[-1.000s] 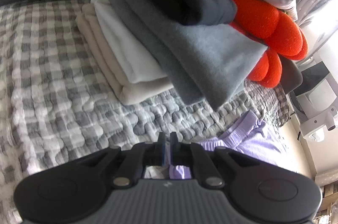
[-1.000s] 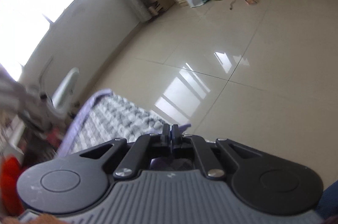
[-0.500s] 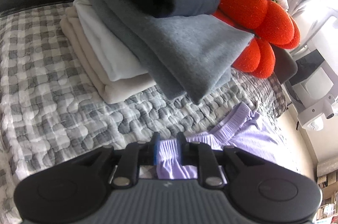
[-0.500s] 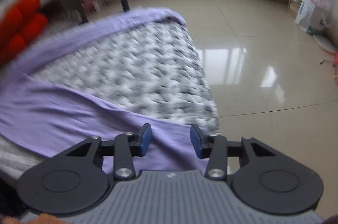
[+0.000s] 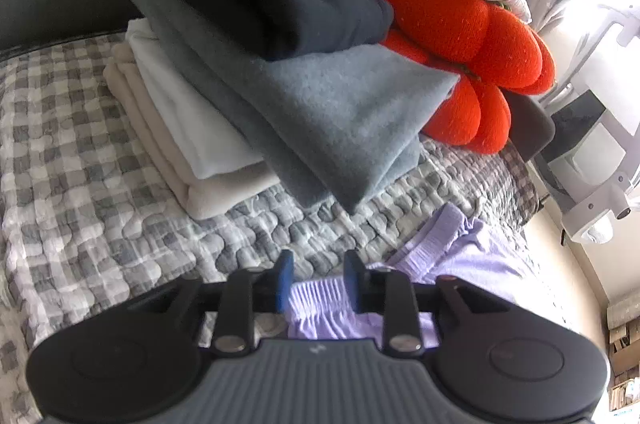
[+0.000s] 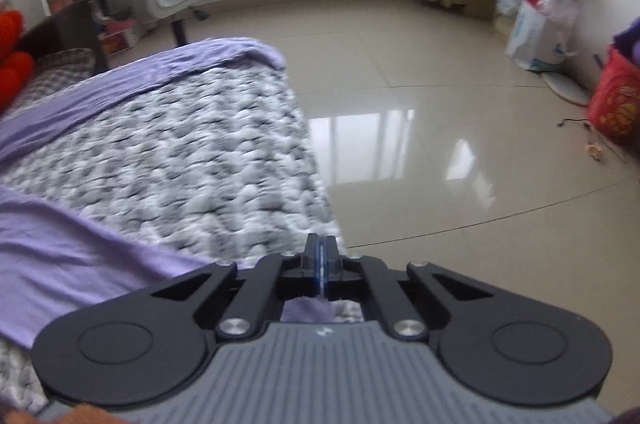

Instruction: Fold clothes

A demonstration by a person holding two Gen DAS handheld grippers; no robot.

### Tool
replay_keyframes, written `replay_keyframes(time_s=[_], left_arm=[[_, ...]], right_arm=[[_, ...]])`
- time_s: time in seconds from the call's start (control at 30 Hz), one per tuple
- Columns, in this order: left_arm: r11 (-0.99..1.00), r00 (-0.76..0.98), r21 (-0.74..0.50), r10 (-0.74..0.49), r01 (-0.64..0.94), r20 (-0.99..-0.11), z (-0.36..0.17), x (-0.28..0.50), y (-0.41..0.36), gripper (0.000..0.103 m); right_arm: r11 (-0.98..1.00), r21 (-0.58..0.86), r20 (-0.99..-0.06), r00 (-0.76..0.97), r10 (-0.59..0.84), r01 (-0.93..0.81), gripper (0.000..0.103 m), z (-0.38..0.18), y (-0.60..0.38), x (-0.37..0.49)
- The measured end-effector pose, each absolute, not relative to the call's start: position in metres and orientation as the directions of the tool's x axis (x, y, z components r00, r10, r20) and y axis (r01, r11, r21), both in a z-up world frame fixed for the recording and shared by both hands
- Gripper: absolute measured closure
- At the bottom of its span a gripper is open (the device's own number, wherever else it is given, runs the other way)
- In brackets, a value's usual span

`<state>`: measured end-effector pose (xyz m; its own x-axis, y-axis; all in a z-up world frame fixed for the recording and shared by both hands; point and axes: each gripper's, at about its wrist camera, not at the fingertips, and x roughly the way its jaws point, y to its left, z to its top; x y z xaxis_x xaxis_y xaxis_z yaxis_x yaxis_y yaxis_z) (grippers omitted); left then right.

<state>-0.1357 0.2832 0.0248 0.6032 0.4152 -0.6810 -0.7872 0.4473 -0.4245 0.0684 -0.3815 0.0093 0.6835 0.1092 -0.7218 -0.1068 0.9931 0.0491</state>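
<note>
Grey checked quilted bed (image 5: 100, 183) held a thin, limp lilac garment (image 6: 48, 256) at its near right edge. Your left gripper (image 5: 316, 280) was opening over its gathered waistband (image 5: 320, 298); right gripper (image 6: 321, 264) pinched shut, apparently on a corner. Light, floppy: take hems.

Left wrist cam sits low and close over the grey checked quilted bedspread (image 5: 80, 159), looking fwd and down toward a stack of folded fleece clothes (image 5: 280, 71). Right wrist cam faces off the bed's edge, across the glossy beige tiled floor (image 6: 460, 103). Both share the bedspread and the crumpled lilac cotton garment (image 5: 472, 252).
</note>
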Motion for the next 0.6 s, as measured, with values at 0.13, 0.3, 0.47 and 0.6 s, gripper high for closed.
replay_keyframes(time_s=[0.13,0.3,0.47,0.6], left_arm=[[0.461,0.611,-0.422,0.421,-0.781,-0.671,0.027,-0.134,0.281,0.065],[0.468,0.616,-0.423,0.421,-0.776,-0.666,0.028,-0.135,0.281,0.063],[0.455,0.606,-0.418,0.434,-0.786,-0.667,0.029,-0.135,0.279,0.063],[0.462,0.600,-0.402,0.455,-0.791,-0.658,0.031,-0.135,0.277,0.063]], right_arm=[[0.991,0.073,-0.754,0.645,0.126,-0.108,0.099,0.001,-0.385,0.072],[0.965,0.253,-0.733,0.639,0.235,-0.065,0.040,0.009,-0.411,0.068],[0.942,0.331,-0.754,0.584,0.302,-0.060,0.080,0.002,-0.409,0.075],[0.964,0.262,-0.754,0.613,0.237,-0.051,0.099,0.008,-0.401,0.075]])
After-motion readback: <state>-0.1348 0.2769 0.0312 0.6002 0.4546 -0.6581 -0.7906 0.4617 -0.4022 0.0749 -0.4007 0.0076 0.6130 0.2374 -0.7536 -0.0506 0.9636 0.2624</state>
